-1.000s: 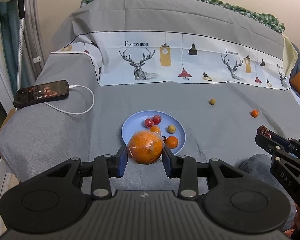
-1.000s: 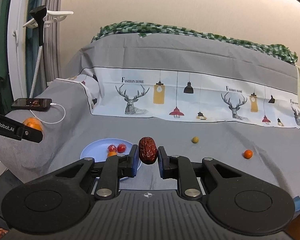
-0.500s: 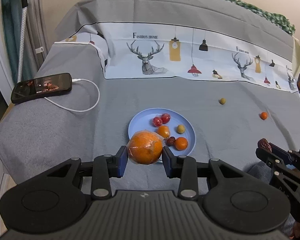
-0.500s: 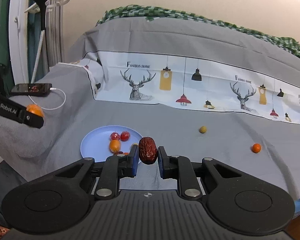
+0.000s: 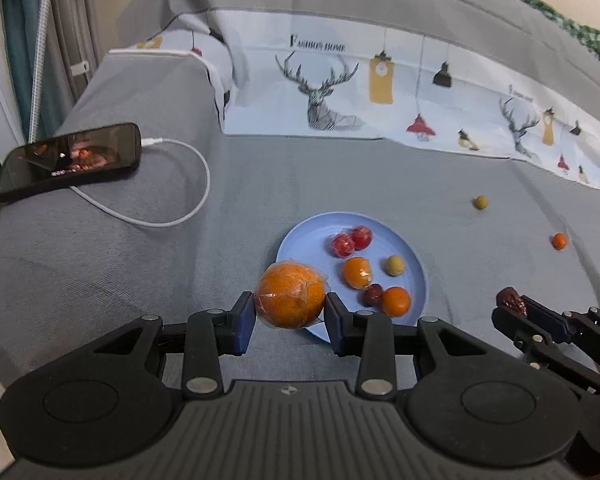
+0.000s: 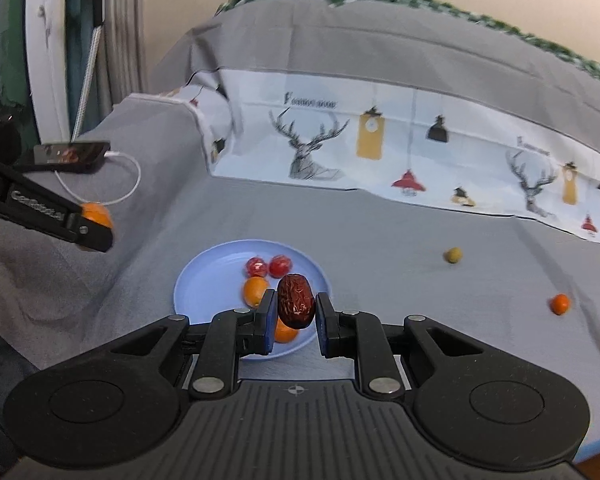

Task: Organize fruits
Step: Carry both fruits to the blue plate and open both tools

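My left gripper (image 5: 290, 307) is shut on a large wrapped orange (image 5: 290, 294), held just above the near left rim of the blue plate (image 5: 300, 240). The plate holds two red fruits (image 5: 351, 240), two small oranges (image 5: 396, 301), a green fruit (image 5: 395, 265) and a dark date. My right gripper (image 6: 296, 312) is shut on a red date (image 6: 296, 300), held over the near side of the plate (image 6: 204, 280). A green fruit (image 6: 452, 255) and a small orange (image 6: 560, 304) lie loose on the grey cover to the right.
A black phone (image 5: 70, 160) with a white cable (image 5: 180, 216) lies on the left armrest. The patterned deer cloth (image 5: 380, 92) hangs over the backrest. The left gripper shows in the right wrist view (image 6: 96, 220) at the left.
Both grippers have moved forward and lower toward the plate, still holding the orange and the date. The fruits on the plate and cover have not moved.
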`<state>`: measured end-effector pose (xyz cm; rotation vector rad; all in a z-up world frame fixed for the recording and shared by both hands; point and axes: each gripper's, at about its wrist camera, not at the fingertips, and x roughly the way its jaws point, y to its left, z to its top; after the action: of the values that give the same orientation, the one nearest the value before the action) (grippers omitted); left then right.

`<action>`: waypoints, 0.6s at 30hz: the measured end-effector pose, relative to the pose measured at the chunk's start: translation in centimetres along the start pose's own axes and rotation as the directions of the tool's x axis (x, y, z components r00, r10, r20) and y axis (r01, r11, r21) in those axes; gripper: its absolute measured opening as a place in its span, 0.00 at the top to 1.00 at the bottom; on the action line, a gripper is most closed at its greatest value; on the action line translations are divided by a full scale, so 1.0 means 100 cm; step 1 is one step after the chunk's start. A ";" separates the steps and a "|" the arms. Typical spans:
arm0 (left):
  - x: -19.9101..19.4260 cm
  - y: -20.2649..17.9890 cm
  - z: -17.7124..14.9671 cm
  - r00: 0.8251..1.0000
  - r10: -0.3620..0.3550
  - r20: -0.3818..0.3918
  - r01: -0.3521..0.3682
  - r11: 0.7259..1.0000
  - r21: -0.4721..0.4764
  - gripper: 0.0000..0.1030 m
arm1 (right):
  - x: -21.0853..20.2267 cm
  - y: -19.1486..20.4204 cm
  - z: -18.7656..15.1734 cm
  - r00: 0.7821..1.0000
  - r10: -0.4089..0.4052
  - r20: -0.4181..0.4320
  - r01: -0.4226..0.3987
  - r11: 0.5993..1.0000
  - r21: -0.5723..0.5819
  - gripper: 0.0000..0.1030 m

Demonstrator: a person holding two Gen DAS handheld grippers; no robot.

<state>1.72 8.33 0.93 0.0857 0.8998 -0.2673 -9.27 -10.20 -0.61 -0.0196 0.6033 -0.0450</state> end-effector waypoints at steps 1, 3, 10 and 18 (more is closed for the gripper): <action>0.006 0.000 0.001 1.000 -0.002 -0.007 0.002 1.000 0.002 0.60 | 0.007 0.002 0.002 1.000 0.008 -0.009 -0.008 1.000 -0.003 0.80; 0.019 0.001 0.004 1.000 -0.006 -0.027 0.006 1.000 0.009 0.60 | 0.020 0.006 0.006 0.999 0.029 -0.028 -0.029 1.000 -0.009 0.80; 0.077 -0.007 0.015 0.996 -0.035 -0.084 0.038 0.998 0.040 0.60 | 0.075 0.007 0.008 0.993 0.020 -0.118 -0.023 1.000 -0.020 0.80; 0.127 -0.016 0.024 0.991 -0.022 -0.129 0.032 0.997 0.076 0.60 | 0.129 -0.009 0.009 0.986 -0.001 -0.169 0.000 1.000 -0.007 0.80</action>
<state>10.70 3.90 -7.46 0.1644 1.0182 -0.3255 1.82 -11.69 -7.11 -0.0229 0.7734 -0.0452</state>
